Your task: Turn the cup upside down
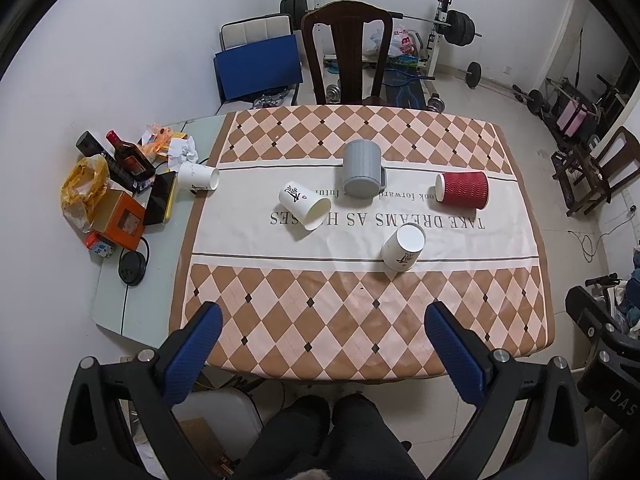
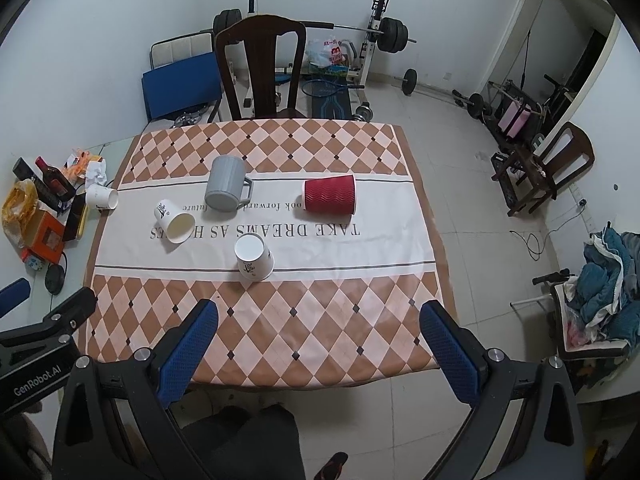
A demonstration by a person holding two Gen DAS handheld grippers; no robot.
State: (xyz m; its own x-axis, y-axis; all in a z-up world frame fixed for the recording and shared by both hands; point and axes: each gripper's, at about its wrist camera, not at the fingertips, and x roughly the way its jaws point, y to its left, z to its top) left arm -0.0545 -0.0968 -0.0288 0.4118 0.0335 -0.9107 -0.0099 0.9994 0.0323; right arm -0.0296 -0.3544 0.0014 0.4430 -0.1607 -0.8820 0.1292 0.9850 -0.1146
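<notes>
Several cups sit on the checked tablecloth [image 1: 320,320]. A grey mug [image 1: 362,168] [image 2: 227,184] stands upside down. A red ribbed paper cup [image 1: 463,189] [image 2: 330,196] lies on its side. One white paper cup [image 1: 305,205] [image 2: 174,222] lies on its side, mouth toward me. Another white paper cup [image 1: 402,246] [image 2: 253,258] stands upside down. A third white cup [image 1: 199,177] [image 2: 102,197] lies at the cloth's left edge. My left gripper [image 1: 322,328] and right gripper [image 2: 318,326] are both open and empty, held above the table's near edge.
Clutter sits on the table's left end: a dark bottle [image 1: 130,156], an orange box [image 1: 120,220], a yellow bag [image 1: 84,184] and crumpled paper [image 1: 182,152]. A wooden chair [image 1: 346,52] stands behind the table. Gym weights [image 1: 458,26] line the far wall.
</notes>
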